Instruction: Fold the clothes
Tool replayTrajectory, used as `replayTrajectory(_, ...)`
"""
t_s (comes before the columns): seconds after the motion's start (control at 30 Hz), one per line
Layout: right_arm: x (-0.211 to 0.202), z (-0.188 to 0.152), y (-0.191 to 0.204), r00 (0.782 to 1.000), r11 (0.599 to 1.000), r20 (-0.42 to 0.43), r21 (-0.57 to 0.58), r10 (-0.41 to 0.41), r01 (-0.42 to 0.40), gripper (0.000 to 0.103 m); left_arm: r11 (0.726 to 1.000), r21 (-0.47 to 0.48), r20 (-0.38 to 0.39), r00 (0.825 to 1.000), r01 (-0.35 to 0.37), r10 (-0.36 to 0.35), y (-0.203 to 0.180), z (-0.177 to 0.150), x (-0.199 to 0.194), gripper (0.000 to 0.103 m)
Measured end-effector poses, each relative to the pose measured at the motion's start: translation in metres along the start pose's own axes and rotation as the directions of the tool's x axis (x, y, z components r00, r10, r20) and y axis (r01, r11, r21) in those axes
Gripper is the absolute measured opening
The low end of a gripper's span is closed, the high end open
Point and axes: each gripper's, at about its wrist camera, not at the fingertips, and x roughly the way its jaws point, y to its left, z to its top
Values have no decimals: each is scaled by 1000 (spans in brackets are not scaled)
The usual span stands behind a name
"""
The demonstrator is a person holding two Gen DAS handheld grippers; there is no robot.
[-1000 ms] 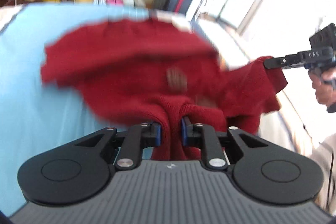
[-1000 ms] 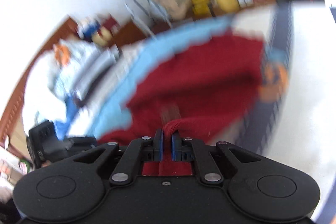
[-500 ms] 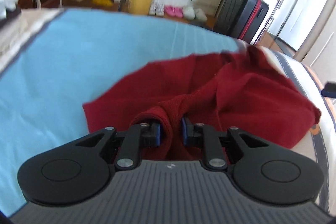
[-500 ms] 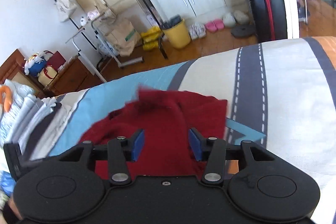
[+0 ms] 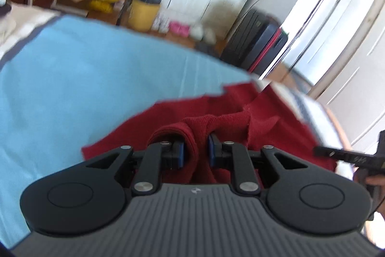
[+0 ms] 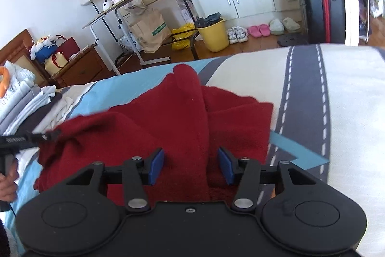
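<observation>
Red knit sweater [image 6: 182,117] is lying crumpled on the bed cover [image 6: 349,93], toward its blue end. Left gripper [image 5: 195,153] is pinching a bunched fold of it; right gripper [image 6: 190,166] is opening, pads clear of the cloth. Looks soft, floppy, light, likely sagging; best taking hems or shoulder corners.

Black gripper [image 6: 190,166], blue pads [image 6: 156,166], silver screws.
</observation>
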Motion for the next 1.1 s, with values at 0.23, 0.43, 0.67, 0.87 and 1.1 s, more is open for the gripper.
replayTrajectory(0.23, -27, 9, -2, 986, 990, 119, 65, 117, -125, 7, 996, -67, 55, 997, 66, -63, 10, 1, -5, 19)
replayTrajectory(0.43, -32, 11, 0, 996, 996, -15, -5, -88, 88, 7, 936, -334, 163, 985, 109, -57, 52, 5, -18, 34)
replayTrajectory(0.67, -20, 8, 2, 994, 999, -97, -22, -48, 46, 14, 961, -271, 142, 990, 51, -12, 66, 10, -29, 41)
replayTrajectory(0.87, -22, 34, -4, 1000, 1000, -24, -15, -11, 11, 33, 980, -11, -44, 979, 200, -200, 23, 16, -28, 56)
replayTrajectory(1.1, 39, 44, -2, 993, 998, -105, -36, -51, 48, 55, 954, 11, -228, 930, 298, -288, 1, -5, 19, 70)
